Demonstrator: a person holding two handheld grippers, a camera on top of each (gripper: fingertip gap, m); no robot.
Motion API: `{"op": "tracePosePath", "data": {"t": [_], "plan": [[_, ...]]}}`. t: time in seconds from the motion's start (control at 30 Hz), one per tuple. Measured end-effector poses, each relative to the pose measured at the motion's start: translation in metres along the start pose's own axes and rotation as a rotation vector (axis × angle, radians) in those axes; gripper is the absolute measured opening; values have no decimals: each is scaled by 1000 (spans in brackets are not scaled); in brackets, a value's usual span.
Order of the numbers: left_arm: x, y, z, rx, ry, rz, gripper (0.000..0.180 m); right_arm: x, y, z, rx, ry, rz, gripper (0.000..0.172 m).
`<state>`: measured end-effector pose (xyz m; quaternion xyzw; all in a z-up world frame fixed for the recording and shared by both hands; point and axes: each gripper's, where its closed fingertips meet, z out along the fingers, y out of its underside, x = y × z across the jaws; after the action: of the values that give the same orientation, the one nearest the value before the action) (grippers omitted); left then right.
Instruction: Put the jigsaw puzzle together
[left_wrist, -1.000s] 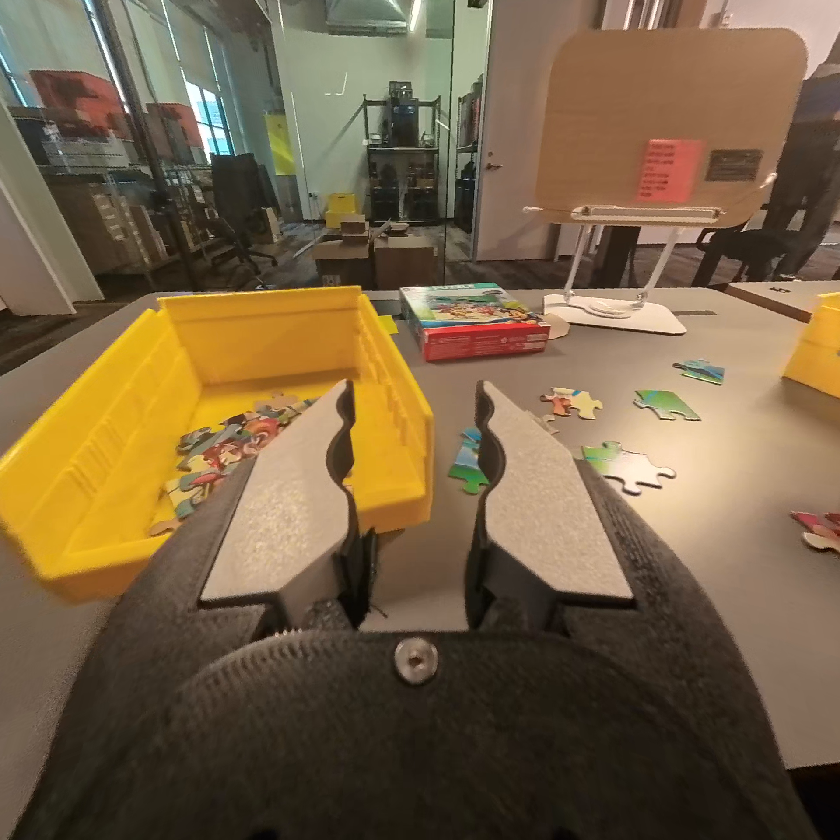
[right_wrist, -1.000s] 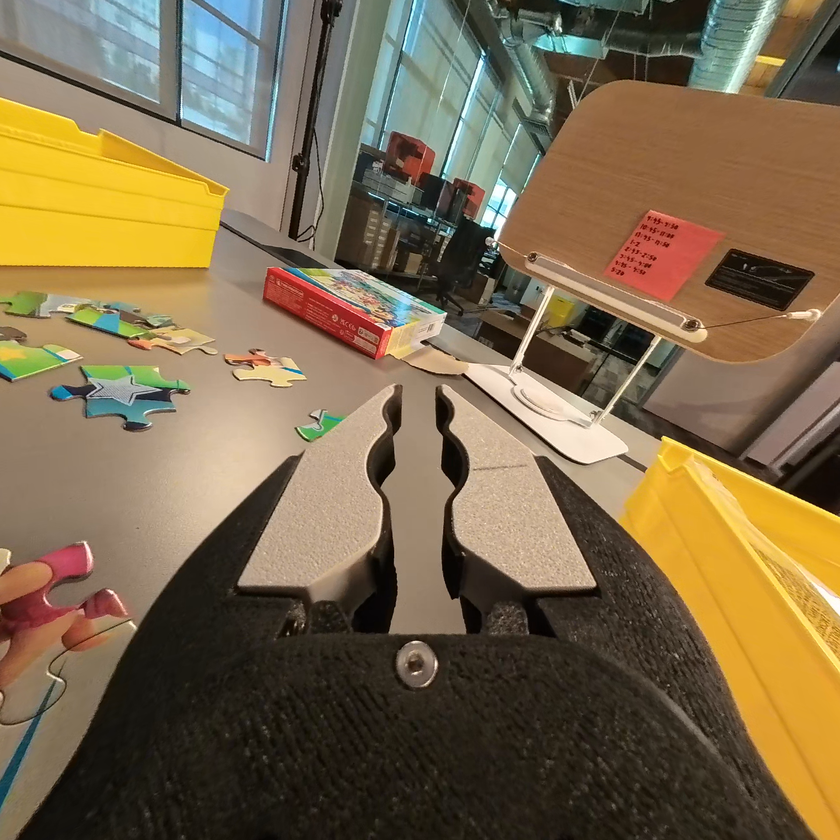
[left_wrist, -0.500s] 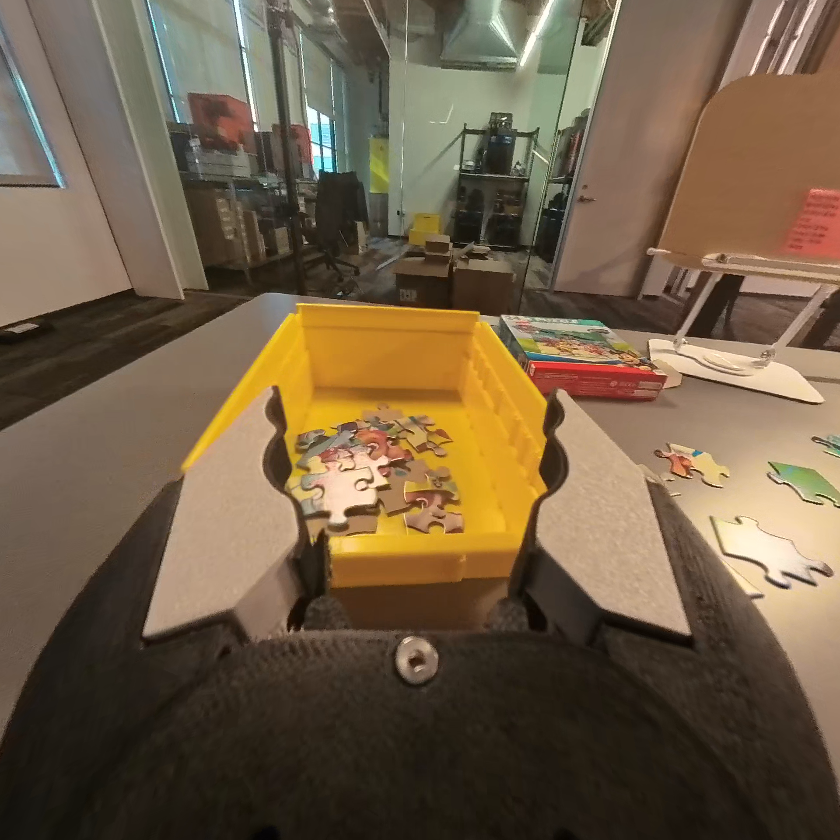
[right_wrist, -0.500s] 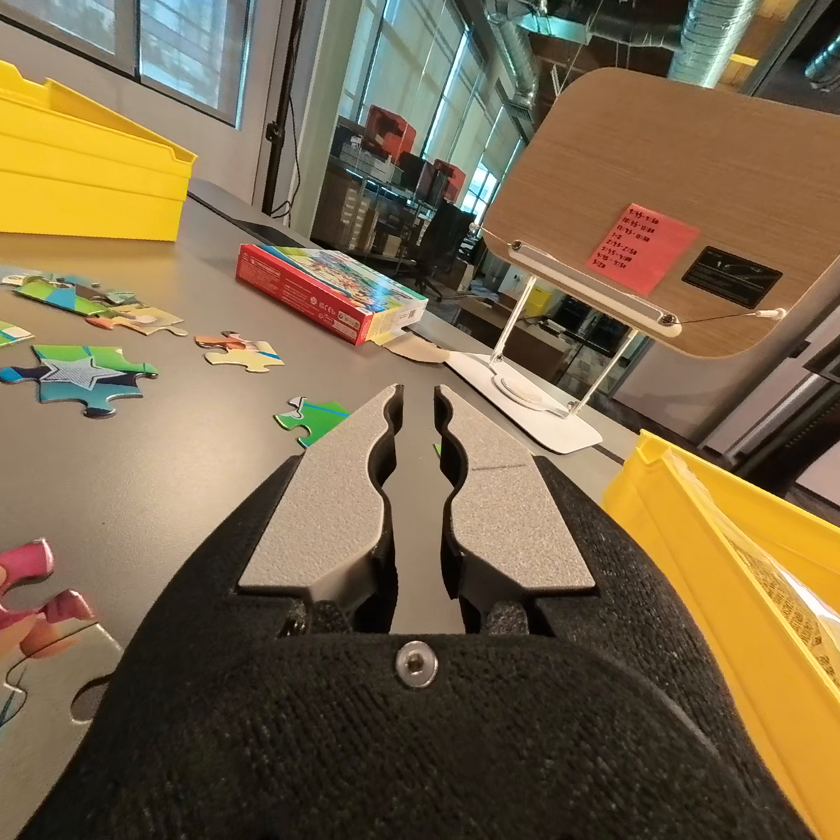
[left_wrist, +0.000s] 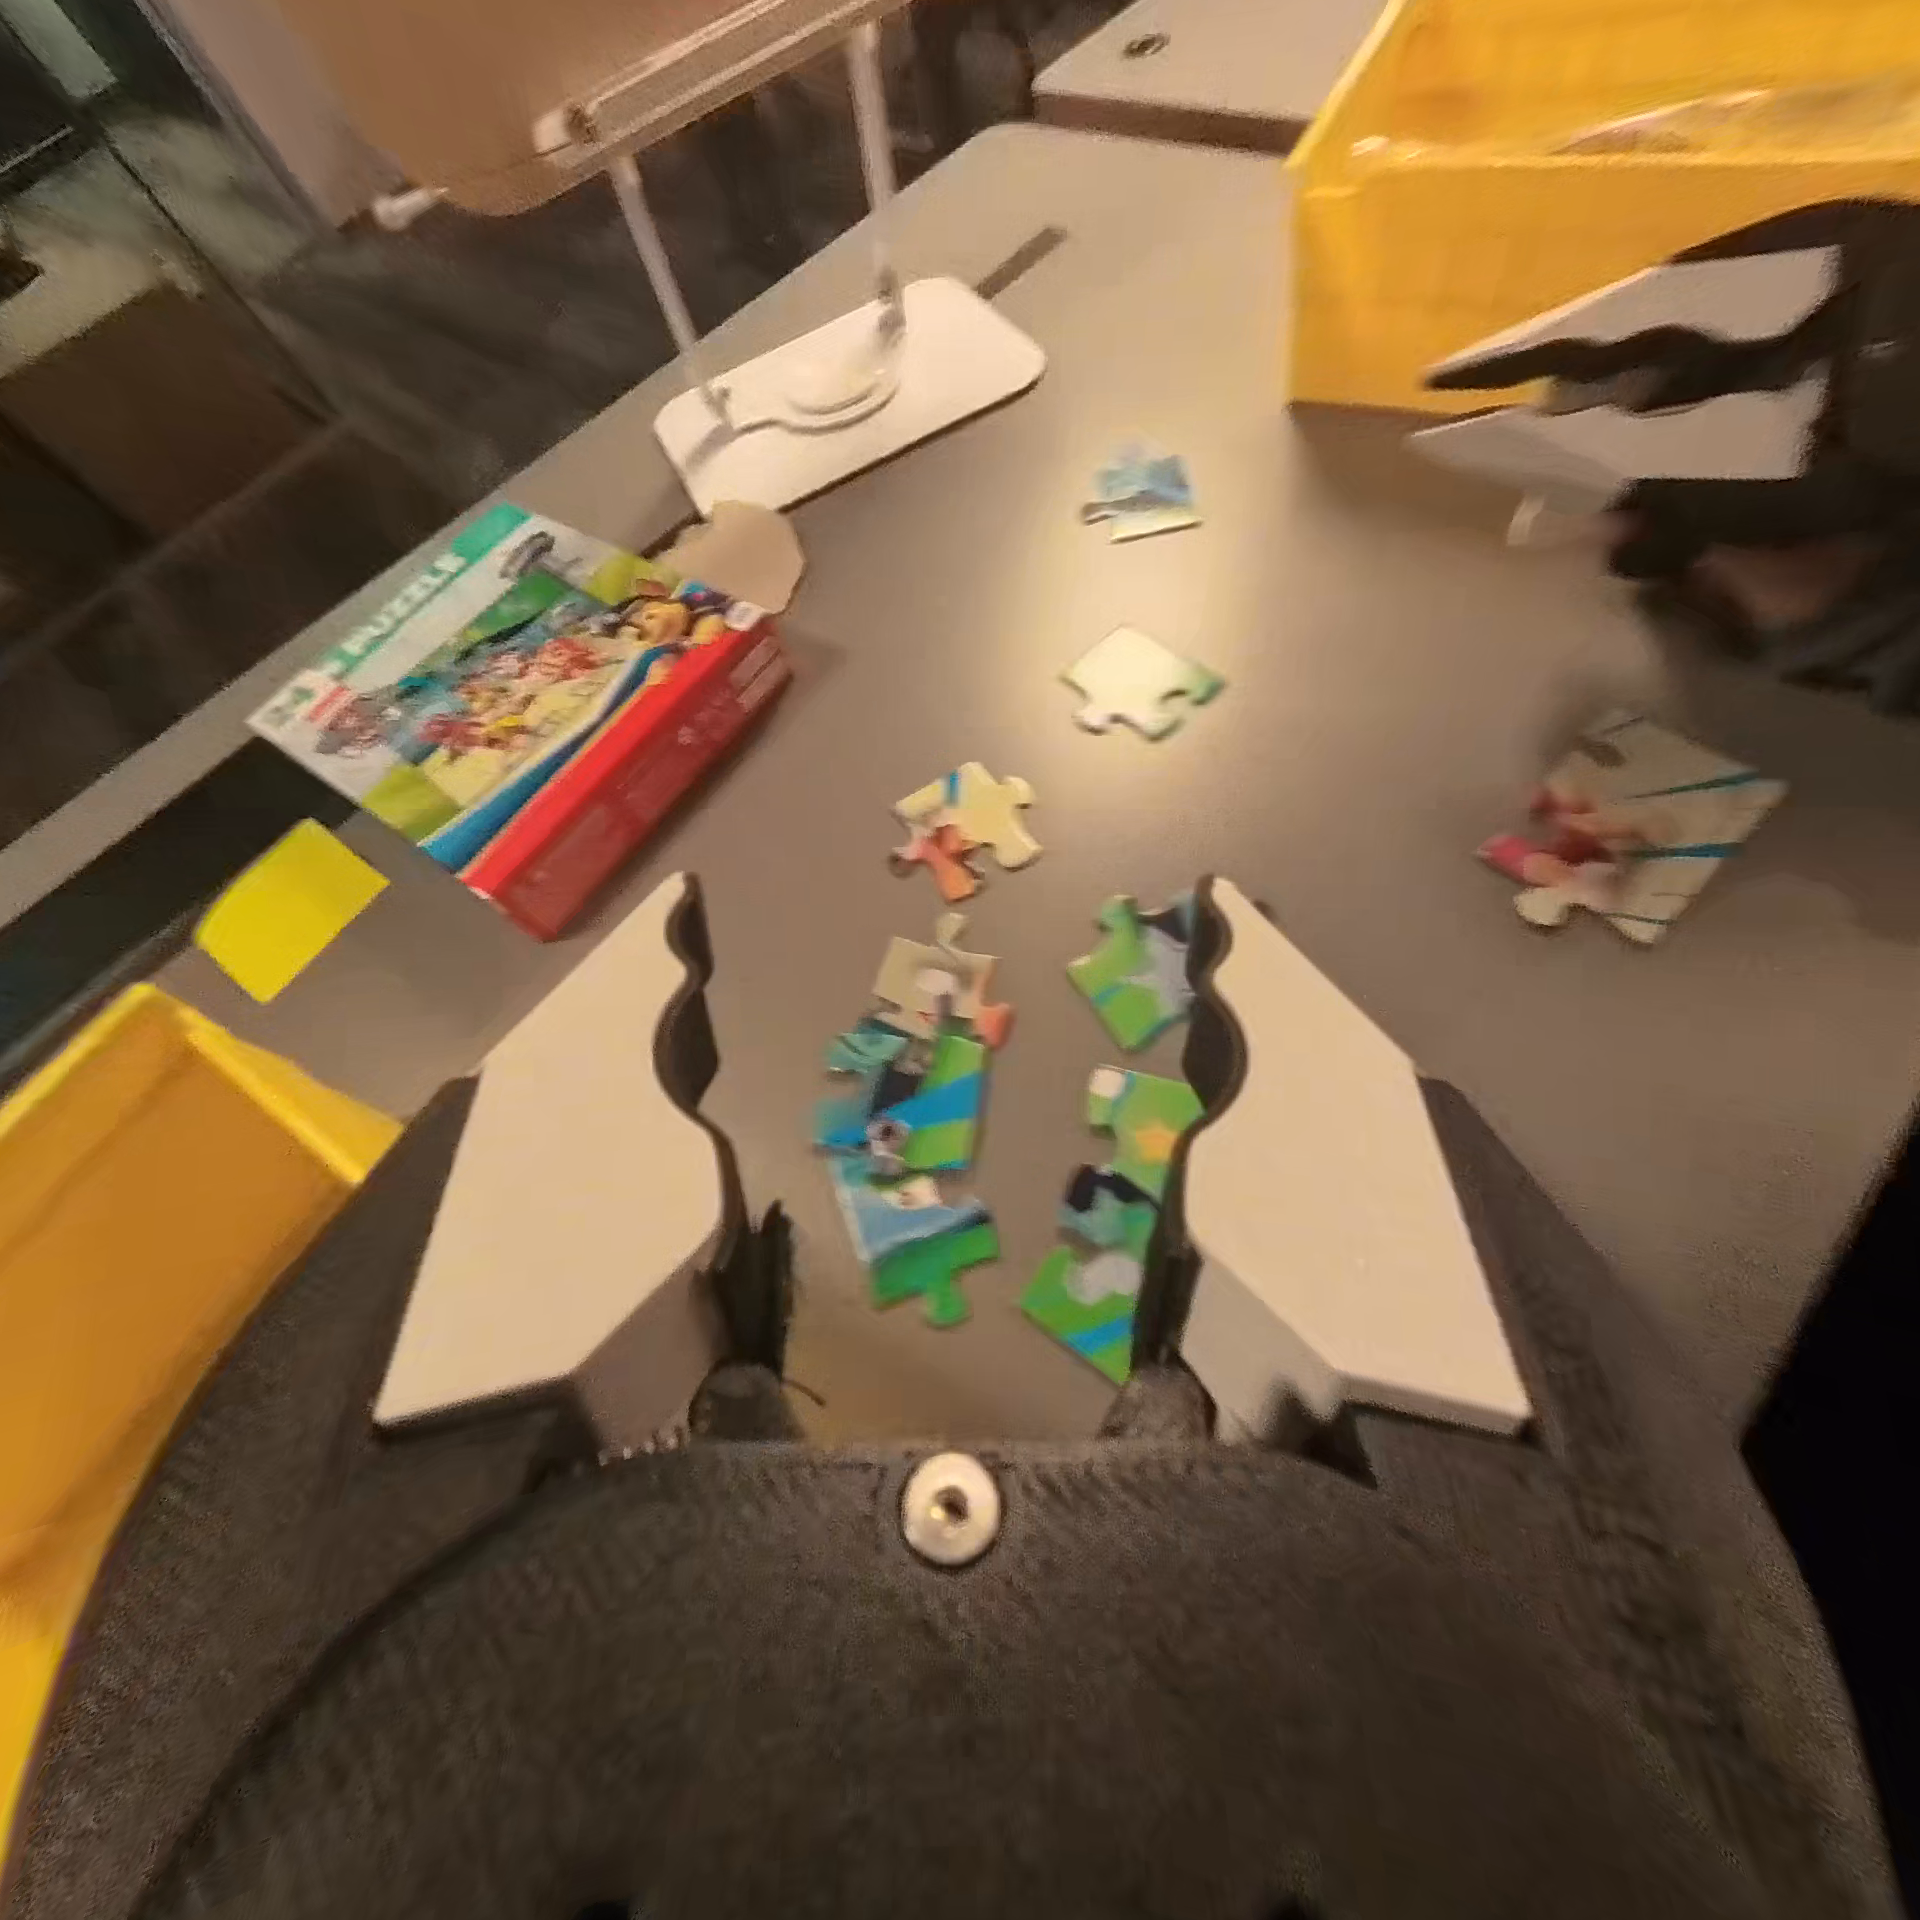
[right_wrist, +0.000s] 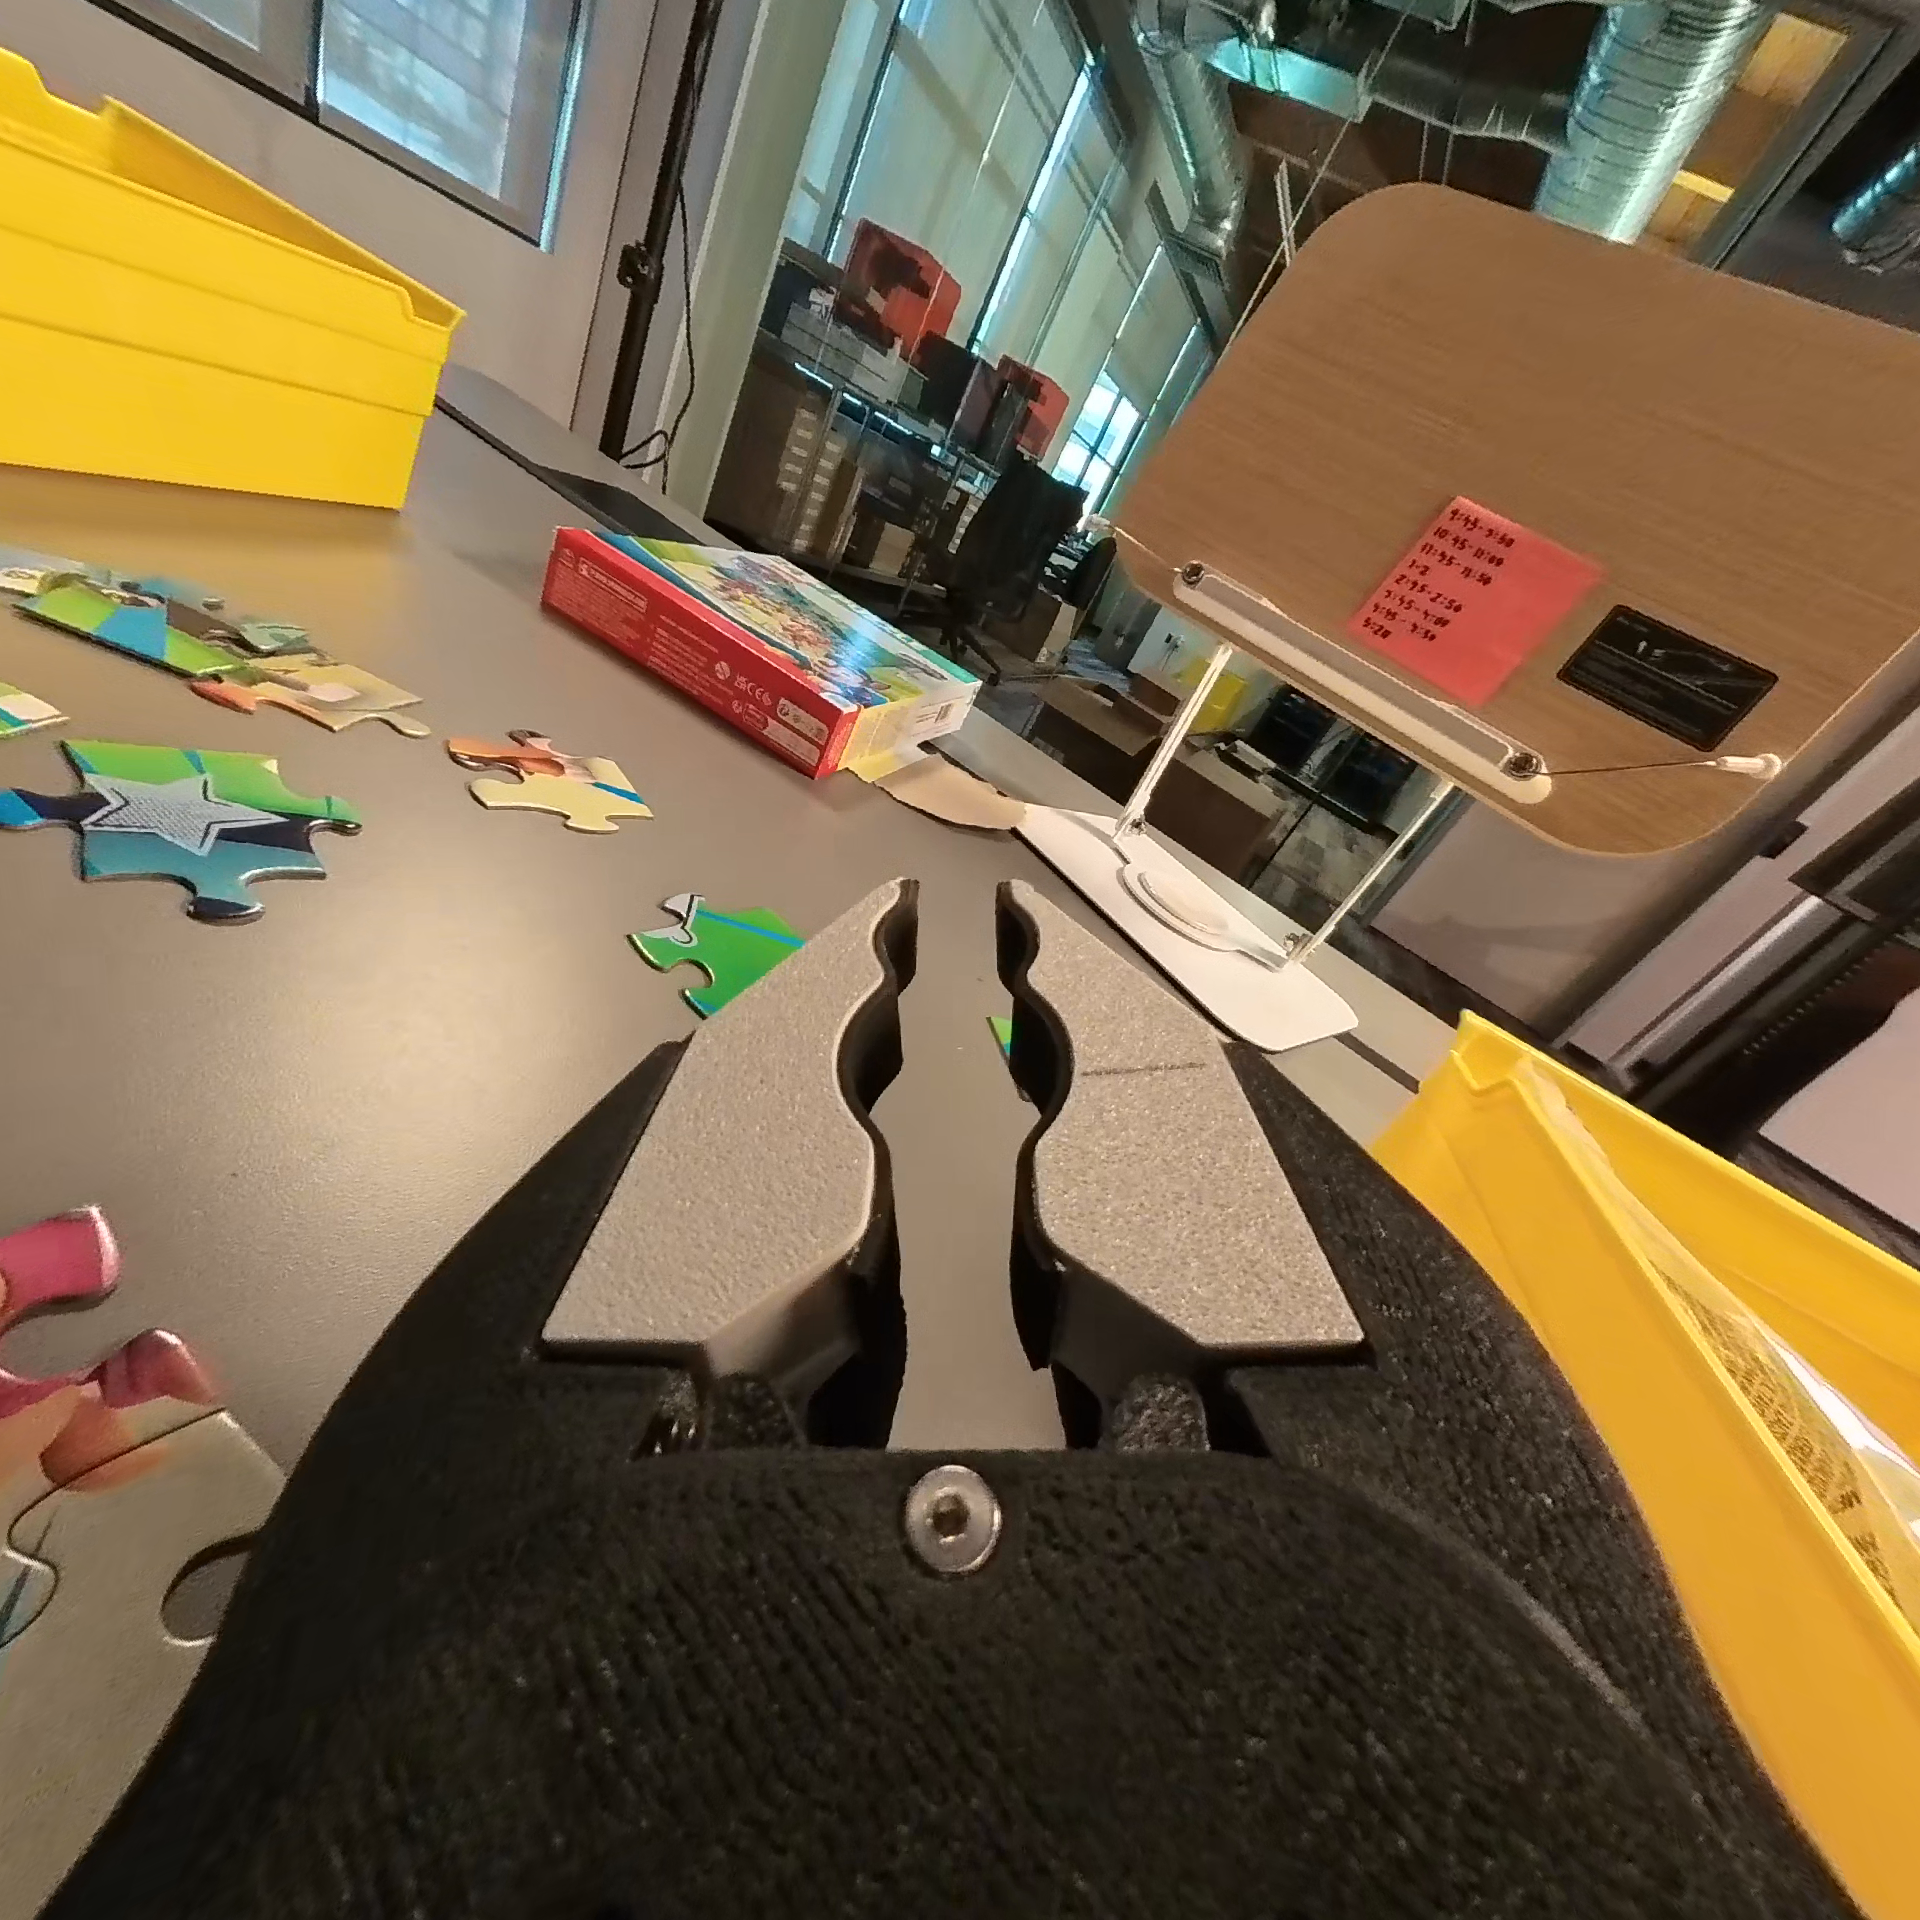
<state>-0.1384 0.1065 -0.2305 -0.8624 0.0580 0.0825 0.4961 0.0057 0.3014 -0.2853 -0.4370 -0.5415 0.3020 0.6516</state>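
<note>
Two handheld grippers are working over a grey desk (left_wrist: 1351, 935) scattered w/ jigsaw pieces. The left gripper (left_wrist: 945, 894) is hanging above the desk and looking down, its fingers (left_wrist: 582, 1122) standing wide apart w/ nothing gripped – a cluster of green-and-blue puzzle pieces (left_wrist: 914, 1122) is lying flat on the desk in the gap between them, and a green piece (left_wrist: 1132, 977) is lying just beside the right finger. A pale yellow-and-orange piece (left_wrist: 966, 821) is sitting just beyond the fingertips. The red puzzle box (left_wrist: 540, 696) is lying to the left, near a yellow sticky note (left_wrist: 291, 909), w/ a yellow bin (left_wrist: 125, 1195) at the near left edge. The left view is blurred. The right gripper (right_wrist: 956, 894) is sitting low over the desk, its fingers (right_wrist: 748, 1122) narrowly parted w/ bare desk showing between them – nothing held. A green piece w/ a blue stripe (right_wrist: 717, 945) is lying just left of its left fingertip, and a star-printed piece (right_wrist: 187, 821) is lying farther left. A second yellow bin (right_wrist: 1662, 1299) is standing close on its right, and a wooden board on a white stand (right_wrist: 1507, 499) is rising ahead.
</note>
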Motion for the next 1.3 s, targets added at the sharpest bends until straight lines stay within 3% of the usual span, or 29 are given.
{"op": "tracePosePath", "data": {"t": [0.07,0.17,0.37,0.57,0.93,1.1,1.3], "plan": [[-29,-4,8,-24,-19,-28,86,1,-1,-1,8,0,6,13],[-44,6,28,-167,86,-88,82,0,-2,-1,16,-11,20,13],[-15,66,78,-548,298,83,73,4,-3,-2,33,-18,71,13],[1,108,108,-754,359,204,67,7,-4,-4,53,-24,127,13],[-5,114,121,-892,376,200,43,9,-8,-6,95,-54,198,13],[-5,113,122,-965,410,332,42,10,-10,-8,111,-64,230,13],[14,91,136,-928,451,437,42,12,-11,-9,124,-66,263,13]]}}
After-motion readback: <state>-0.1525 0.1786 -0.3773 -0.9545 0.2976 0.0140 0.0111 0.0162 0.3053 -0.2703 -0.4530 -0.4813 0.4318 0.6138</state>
